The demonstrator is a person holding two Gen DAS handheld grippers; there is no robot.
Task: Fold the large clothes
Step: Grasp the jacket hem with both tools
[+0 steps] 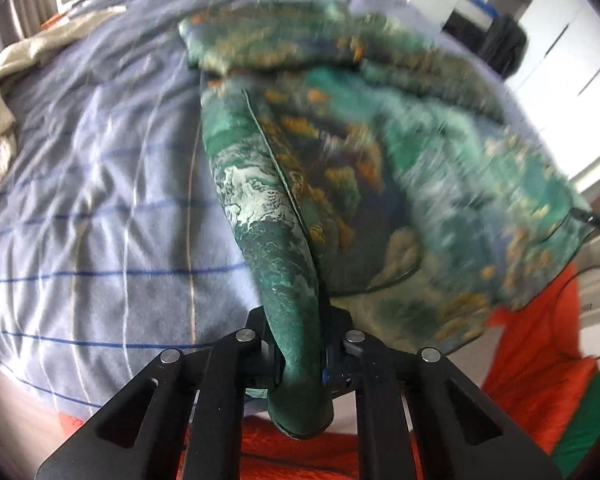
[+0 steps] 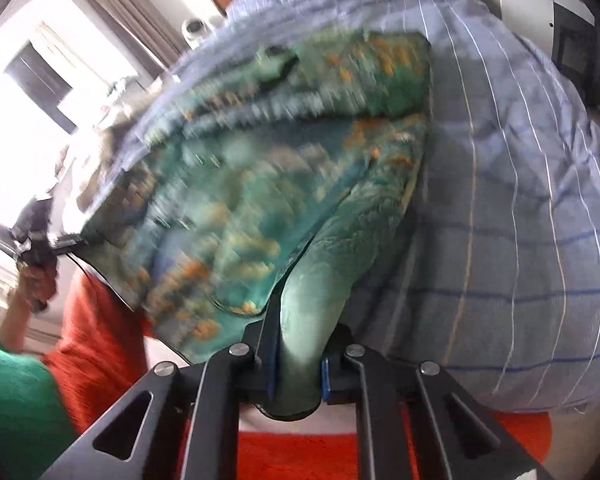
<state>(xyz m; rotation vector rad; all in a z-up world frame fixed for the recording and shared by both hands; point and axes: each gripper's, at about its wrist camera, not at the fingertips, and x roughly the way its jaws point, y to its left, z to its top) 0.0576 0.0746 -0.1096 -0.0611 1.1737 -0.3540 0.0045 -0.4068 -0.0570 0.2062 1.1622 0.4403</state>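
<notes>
while both near corners hang pinched and raised, with the far part draped over the blue striped bedding, looks like an early fold, most folding left. left gripper clamped on a rolled green edge, right gripper likewise. green printed garment, silky, orange-flecked, blurred, slack between 2 grips.

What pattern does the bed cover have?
The bed cover is pale blue with thin dark-blue and white stripes; left wrist view.

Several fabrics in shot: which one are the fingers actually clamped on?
The green patterned garment, bunched between both grippers' fingers. The blue striped bedspread and cream blanket lie untouched.
</notes>
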